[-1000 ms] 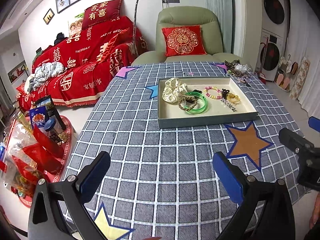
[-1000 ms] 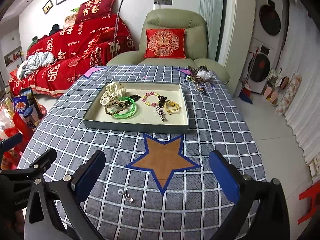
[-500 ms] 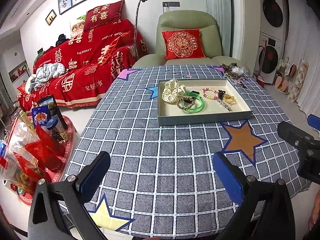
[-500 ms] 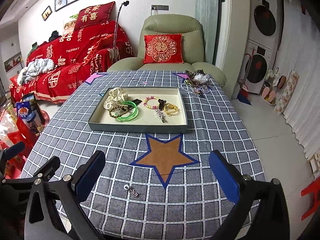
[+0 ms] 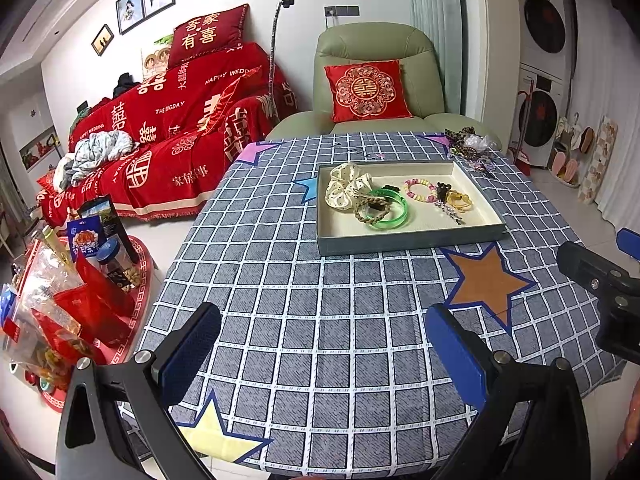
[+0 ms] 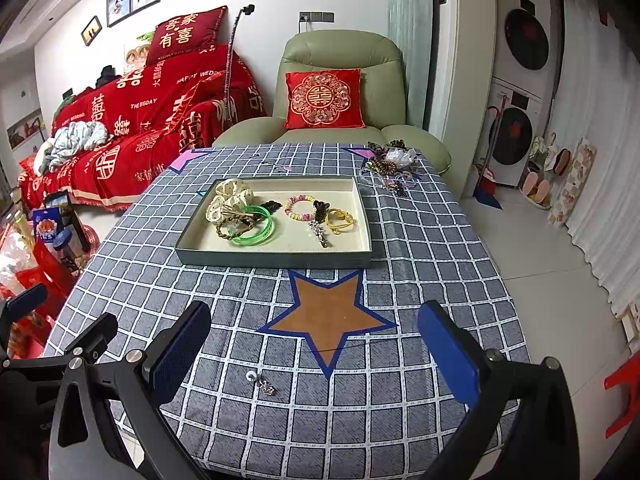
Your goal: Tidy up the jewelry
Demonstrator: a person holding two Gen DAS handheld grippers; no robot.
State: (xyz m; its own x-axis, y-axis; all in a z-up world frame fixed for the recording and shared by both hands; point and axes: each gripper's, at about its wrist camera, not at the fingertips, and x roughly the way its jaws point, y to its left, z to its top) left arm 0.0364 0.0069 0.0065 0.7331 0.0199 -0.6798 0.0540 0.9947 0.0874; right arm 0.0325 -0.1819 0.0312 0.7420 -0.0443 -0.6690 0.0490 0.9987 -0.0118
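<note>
- The left gripper (image 5: 322, 344) hangs over the near part of the checked tablecloth (image 5: 320, 288), blue pads spread wide, holding nothing.
- The right gripper (image 6: 314, 344) hovers likewise, fingers wide apart and empty, above the brown star (image 6: 326, 312).
- The tray (image 6: 276, 259) sits mid-table holding a green bangle (image 6: 254, 232), cream scrunchie (image 6: 230, 198) and bead bracelet (image 6: 300, 207).
- The red sofa throw (image 5: 168, 120) reads "THE BIG DAY".
- Only the right wrist view shows a small silver earring (image 6: 262, 383) on the cloth between its fingers.

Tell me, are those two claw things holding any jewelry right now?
No. The left gripper and right gripper both have jaws open and empty above the table.
</note>
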